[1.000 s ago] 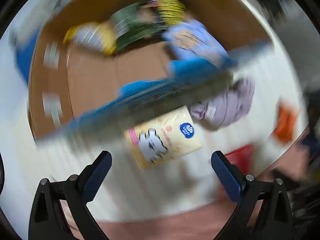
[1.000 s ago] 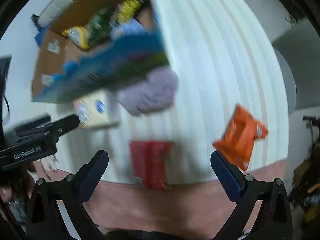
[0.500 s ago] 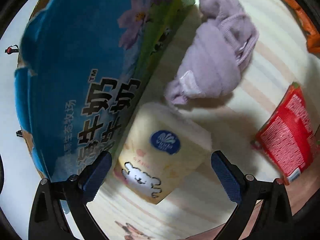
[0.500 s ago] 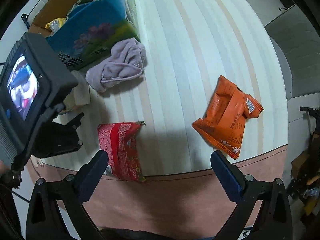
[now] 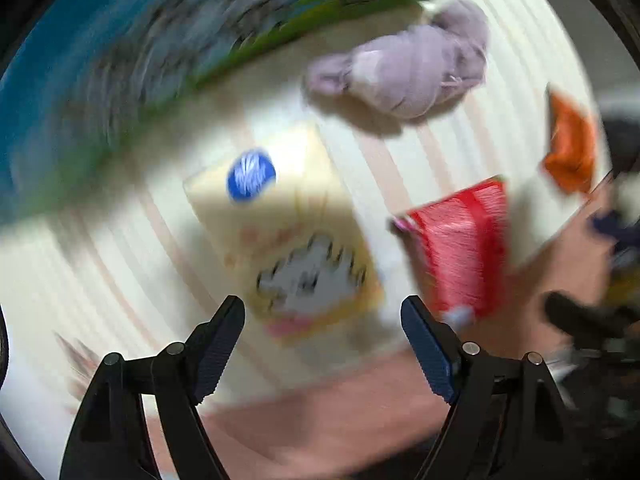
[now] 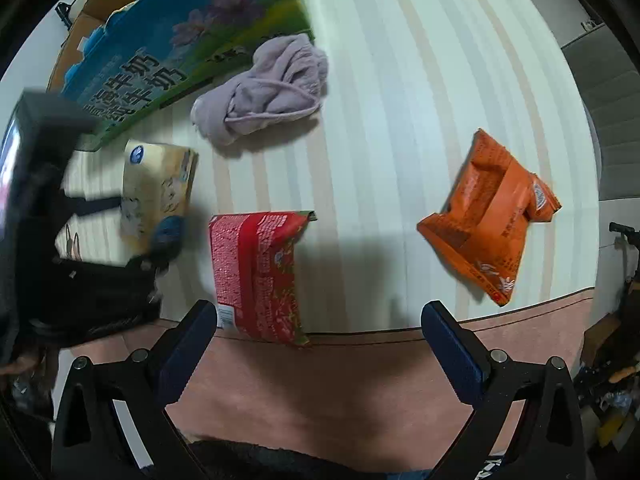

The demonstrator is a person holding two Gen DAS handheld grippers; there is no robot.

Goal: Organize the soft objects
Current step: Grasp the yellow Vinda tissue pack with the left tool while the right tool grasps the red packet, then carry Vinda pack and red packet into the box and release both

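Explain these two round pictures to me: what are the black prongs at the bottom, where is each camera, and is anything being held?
No robot here: a person carries a hand-held claw in each hand, with a wide-angle camera on each looking forward along its two fingers. The black prongs with blue pads are those fingers.

The blurred picture comes from the left claw. It hangs over a pale yellow tissue pack; its jaws are closing, but the pads do not press on the pack yet.

The sharper picture comes from the right claw, open and empty above the table edge. The left claw also shows at its left border.

On the striped tablecloth lie the tissue pack, a lilac cloth bundle, a red snack bag and an orange snack bag. A blue printed carton stands at the back.
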